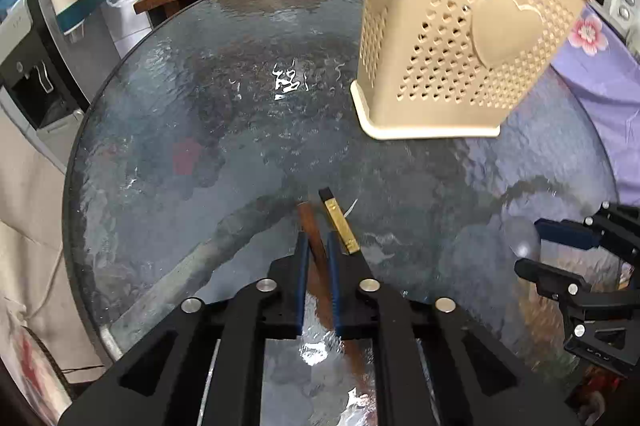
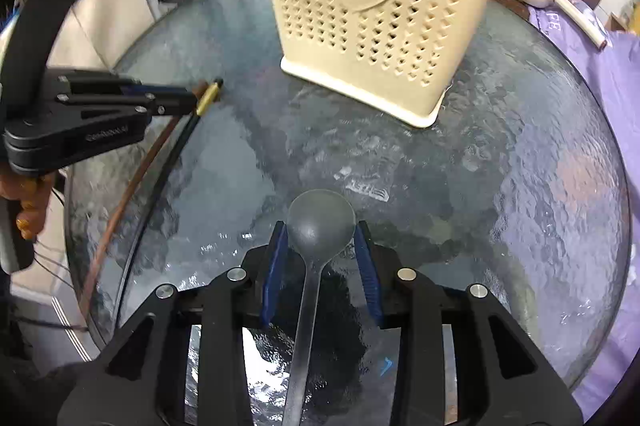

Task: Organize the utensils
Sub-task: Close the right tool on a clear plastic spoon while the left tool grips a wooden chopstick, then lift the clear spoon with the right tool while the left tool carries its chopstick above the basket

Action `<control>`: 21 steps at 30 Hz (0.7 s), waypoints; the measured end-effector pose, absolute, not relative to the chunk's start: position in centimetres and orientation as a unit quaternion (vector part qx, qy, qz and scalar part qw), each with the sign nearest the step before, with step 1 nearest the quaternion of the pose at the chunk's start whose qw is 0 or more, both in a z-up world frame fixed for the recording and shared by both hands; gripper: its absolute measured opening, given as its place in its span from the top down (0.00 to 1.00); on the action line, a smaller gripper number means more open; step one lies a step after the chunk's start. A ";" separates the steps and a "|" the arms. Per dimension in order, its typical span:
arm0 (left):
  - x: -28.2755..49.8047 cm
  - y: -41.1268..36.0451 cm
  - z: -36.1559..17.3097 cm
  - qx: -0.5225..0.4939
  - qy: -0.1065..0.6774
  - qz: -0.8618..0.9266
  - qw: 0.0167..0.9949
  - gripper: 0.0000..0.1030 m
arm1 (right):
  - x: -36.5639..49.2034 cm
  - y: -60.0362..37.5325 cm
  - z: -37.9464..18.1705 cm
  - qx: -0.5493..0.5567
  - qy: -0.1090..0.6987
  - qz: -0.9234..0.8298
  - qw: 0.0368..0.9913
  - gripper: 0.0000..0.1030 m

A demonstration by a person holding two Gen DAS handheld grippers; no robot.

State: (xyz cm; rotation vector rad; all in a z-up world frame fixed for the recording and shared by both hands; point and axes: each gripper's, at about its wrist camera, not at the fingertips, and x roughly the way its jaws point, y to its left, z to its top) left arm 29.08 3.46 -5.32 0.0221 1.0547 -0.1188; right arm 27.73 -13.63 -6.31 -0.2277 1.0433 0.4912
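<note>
On the round textured-glass desk point(image 1: 180, 130), the left gripper point(image 1: 318, 246) has its blue-padded fingers point(image 1: 304, 266) clenched on a brown wooden chopstick point(image 1: 310, 226), while a black chopstick with a gold band point(image 1: 340, 226) lies just beside it, outside the right finger. The right gripper point(image 2: 320, 242) straddles the bowl of a grey plastic spoon point(image 2: 320, 222) lying on the glass; whether its fingers point(image 2: 276, 266) press on the bowl cannot be told. A cream perforated utensil holder with raised hearts point(image 2: 372, 26) stands upright on the desk beyond both grippers.
</note>
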 end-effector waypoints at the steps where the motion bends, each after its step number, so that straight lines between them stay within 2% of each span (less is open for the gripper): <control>1: 29.1 3.4 -5.2 0.012 0.497 -0.053 0.866 0.94 | 27.8 -14.1 -6.0 -0.100 0.487 0.234 0.835 0.66; 12: 28.5 2.8 -0.7 -0.008 0.444 -0.078 0.893 0.94 | 27.2 -17.0 -1.1 -0.031 0.408 0.253 0.876 0.66; 21: 24.9 2.5 5.7 -0.023 0.360 -0.104 0.927 0.94 | 26.1 -19.6 2.6 0.029 0.354 0.274 0.894 0.67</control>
